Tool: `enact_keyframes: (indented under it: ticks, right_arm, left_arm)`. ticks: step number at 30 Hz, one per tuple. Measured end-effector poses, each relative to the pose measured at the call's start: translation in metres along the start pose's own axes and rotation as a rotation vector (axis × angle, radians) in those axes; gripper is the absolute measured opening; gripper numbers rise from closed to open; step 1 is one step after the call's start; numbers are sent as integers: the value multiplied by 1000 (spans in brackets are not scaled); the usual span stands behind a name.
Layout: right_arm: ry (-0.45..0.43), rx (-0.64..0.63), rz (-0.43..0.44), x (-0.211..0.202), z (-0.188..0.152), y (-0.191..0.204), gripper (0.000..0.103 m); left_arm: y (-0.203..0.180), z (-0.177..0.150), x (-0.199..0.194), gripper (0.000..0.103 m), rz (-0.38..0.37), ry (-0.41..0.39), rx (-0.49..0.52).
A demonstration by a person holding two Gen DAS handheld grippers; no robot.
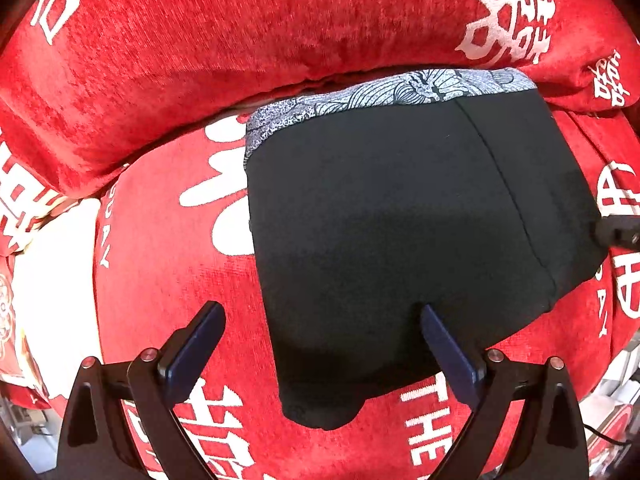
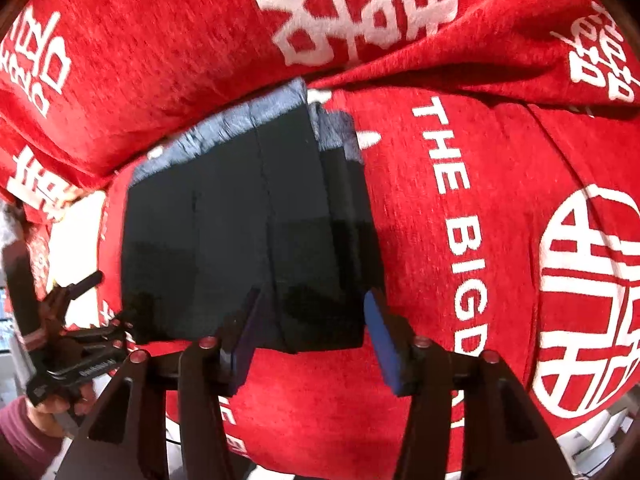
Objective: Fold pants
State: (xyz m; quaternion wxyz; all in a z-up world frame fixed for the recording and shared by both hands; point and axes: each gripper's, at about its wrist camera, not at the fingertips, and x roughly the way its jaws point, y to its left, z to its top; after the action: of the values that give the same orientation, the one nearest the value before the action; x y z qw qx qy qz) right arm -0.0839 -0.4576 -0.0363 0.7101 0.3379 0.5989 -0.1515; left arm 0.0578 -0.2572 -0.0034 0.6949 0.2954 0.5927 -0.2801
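Left gripper (image 1: pixel 323 320): its 2 blue-padded fingers (image 1: pixel 192 354) stand wide apart, holding nothing. The left pad sits over bare red cover; the right pad overlaps the near edge of the pants, though contact cannot be confirmed.

Pants (image 1: pixel 400 232): black shorts with a grey patterned waistband (image 1: pixel 384 98), lying flat and folded on the red seat cushion (image 1: pixel 168 280) of a sofa printed with white lettering. The waistband lies against the red back cushion (image 1: pixel 240 28). In the right wrist view, layered edges show along the right side of the pants (image 2: pixel 240 240).

Right gripper (image 2: pixel 316 316): jaws apart, nothing clamped. Its 2 pads bracket the near right corner of the pants, 1 over the black cloth, 1 just beside the edge over red cover.

The left gripper (image 2: pixel 80 344) also appears at the far left of the right wrist view, beside the pants.
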Motion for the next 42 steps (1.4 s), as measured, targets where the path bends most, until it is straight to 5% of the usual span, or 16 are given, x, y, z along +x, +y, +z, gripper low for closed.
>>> enact_keyframes:
  ticks: [22,30,42]
  right_arm:
    - [28,58,104,6,-5,-27,63]
    - [18,28,114,4,4,-34,74]
    - [39,38,270,22,27,-53,82]
  left_arm:
    - [22,17,23,98,-127,85,-99]
    - [41,28,33,102,-195,96,-173]
    - [64,50,55,102,-340,122,-224]
